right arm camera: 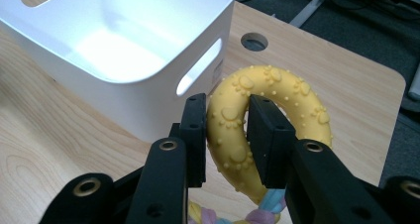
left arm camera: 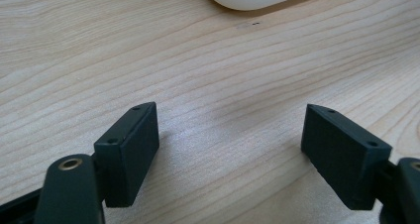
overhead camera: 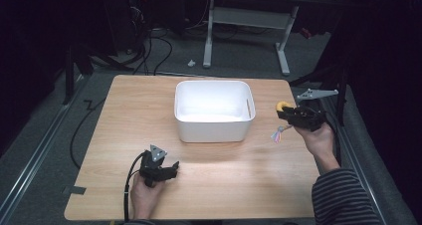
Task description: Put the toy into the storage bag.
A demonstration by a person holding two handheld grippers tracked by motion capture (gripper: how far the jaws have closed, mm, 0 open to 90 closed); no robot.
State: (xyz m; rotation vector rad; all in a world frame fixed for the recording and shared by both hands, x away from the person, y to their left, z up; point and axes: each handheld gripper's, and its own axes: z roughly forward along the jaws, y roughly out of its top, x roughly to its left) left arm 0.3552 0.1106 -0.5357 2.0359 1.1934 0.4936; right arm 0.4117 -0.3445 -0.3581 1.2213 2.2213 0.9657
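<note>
Here a wooden table (overhead camera: pixel 224 185) stands on grey carpet (overhead camera: pixel 239 56) in darkness.

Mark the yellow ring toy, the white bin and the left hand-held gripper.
yellow bumpy rubber ring toy (right arm camera: pixel 277 83): right gripper view, top arc of the ring.
white rectangular plastic bin (overhead camera: pixel 213 130): high view, front outer wall.
left hand-held gripper (left arm camera: pixel 230 152): left gripper view, midway between its open jaw tips.

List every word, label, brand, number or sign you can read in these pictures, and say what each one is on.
No readable text in any view.
White bin: plain walls; a small pale patch beside the handle slot in the right gripper view may be a label, too blurred to read.
Yellow ring toy: raised paw-print bumps, no letters.
Left tongs and right tongs: black, unmarked.
Wooden table: wood grain, no markings.
</note>
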